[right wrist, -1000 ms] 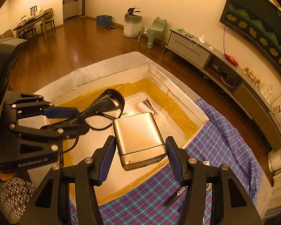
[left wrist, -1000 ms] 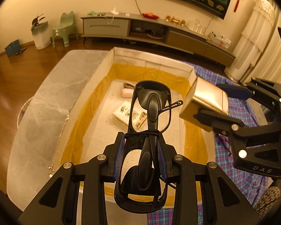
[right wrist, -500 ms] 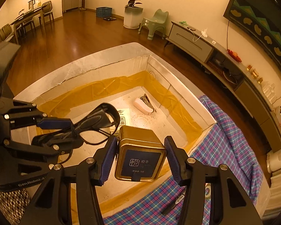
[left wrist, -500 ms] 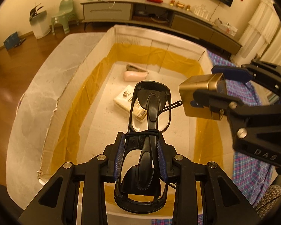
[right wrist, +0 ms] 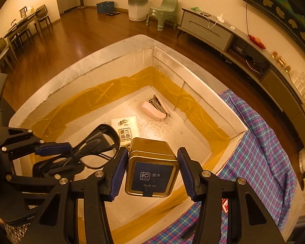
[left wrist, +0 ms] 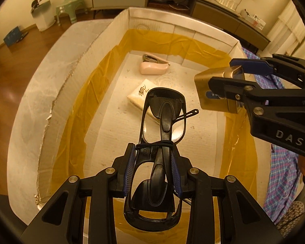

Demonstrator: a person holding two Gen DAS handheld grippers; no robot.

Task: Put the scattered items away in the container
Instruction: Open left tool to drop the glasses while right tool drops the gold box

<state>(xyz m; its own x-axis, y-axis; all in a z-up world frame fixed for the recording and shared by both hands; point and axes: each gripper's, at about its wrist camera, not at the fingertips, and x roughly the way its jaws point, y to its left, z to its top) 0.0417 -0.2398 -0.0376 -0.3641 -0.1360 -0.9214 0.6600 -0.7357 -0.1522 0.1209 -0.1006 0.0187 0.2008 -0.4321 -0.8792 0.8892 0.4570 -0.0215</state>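
Note:
My left gripper (left wrist: 153,152) is shut on a pair of folded black glasses (left wrist: 162,111) with a thin cord wound round them. They hang over the floor of the open cardboard box (left wrist: 172,26). My right gripper (right wrist: 152,158) is shut on a gold tin (right wrist: 152,174) whose blue label faces the camera, just inside the box's near right wall. In the left wrist view the tin (left wrist: 211,89) shows at the right between the right gripper's (left wrist: 236,81) pads. In the right wrist view the glasses (right wrist: 100,140) and left gripper (right wrist: 59,159) are at the left.
A pink stapler (left wrist: 152,69) and a white tissue packet (left wrist: 140,97) lie on the box floor, whose walls are lined with yellow tape. The box rests on a grey marbled table (left wrist: 57,61). A blue plaid cloth (right wrist: 254,152) covers the surface to the right.
Both grippers have come down over the box. The tin moved from above the right wall to inside it and tipped in the grip, turning its labelled face to the right camera.

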